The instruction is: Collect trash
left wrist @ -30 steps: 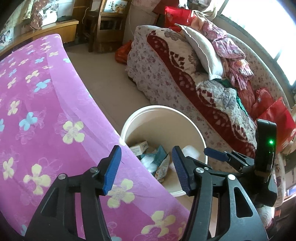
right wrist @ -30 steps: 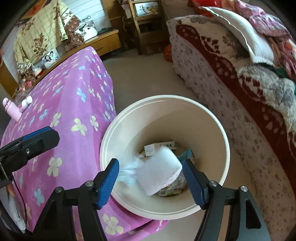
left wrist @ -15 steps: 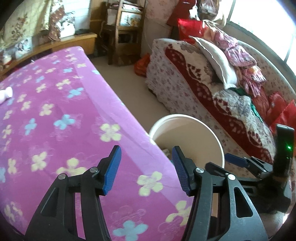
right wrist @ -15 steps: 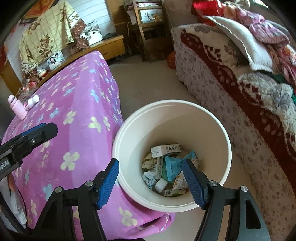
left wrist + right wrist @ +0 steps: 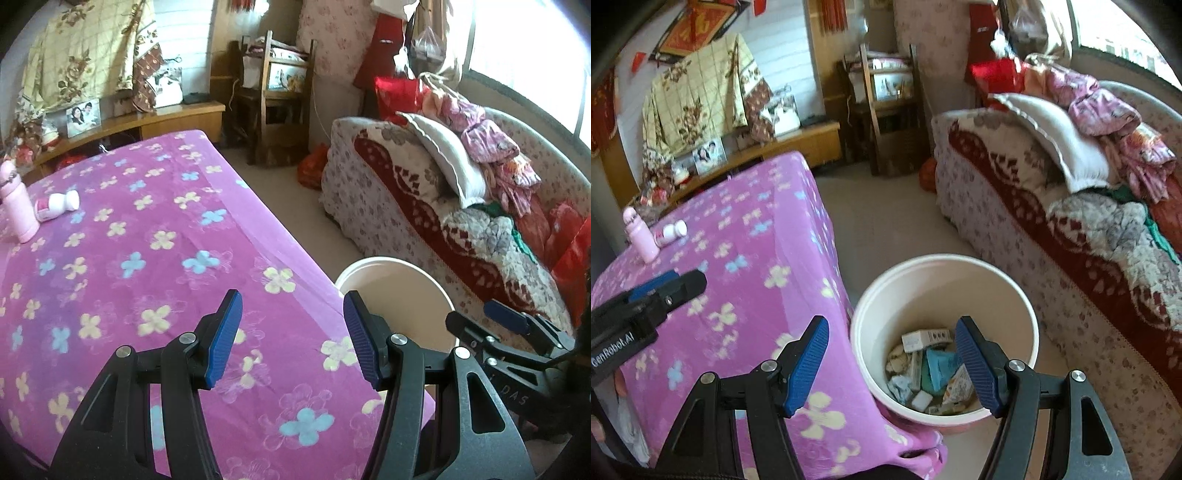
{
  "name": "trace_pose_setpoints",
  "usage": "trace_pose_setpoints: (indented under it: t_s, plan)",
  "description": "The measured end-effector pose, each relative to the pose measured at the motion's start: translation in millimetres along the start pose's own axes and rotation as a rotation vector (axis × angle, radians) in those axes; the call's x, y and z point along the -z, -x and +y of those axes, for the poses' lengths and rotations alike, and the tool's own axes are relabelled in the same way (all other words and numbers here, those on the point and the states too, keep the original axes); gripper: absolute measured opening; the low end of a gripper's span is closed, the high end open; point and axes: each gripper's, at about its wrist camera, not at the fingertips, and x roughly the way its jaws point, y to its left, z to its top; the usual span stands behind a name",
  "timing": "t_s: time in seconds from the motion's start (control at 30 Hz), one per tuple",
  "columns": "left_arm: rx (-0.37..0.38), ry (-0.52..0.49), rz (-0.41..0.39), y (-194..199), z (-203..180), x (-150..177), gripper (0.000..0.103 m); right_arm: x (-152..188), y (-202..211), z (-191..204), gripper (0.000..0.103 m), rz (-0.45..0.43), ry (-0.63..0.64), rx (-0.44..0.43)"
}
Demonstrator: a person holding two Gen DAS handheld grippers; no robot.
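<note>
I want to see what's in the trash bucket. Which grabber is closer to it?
Right. The right gripper hangs over the white bucket, near its rim, jaws open and empty. The left gripper is over the purple flowered tablecloth, beside the bucket, also open and empty.

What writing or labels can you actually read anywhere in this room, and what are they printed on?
"GenRobot.AI": white letters on the black body of the left gripper, seen from the right wrist view.
"DAS": faint raised letters on the black body of the right gripper, seen from the left wrist view; possibly part of a longer word.
Red wall hanging: one large gold character, too blurred to read.
Small carton in the white bin: print too small.
Lying bottle: label unreadable.
</note>
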Motion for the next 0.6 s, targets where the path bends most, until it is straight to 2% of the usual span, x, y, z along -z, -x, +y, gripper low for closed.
trace_pose_setpoints:
  t_s: [0.17, 0.6]
  plan:
    - [-0.009, -0.031, -0.062, 26, -3, -2, 0.055, -4, 27, 10, 0.074, -0.078, 0.007, 0.026]
    - [0.014, -0.048, -0.163, 68, -10, 2, 0.055, -1, 85, 14, 0.078, -0.193, 0.029, 0.078]
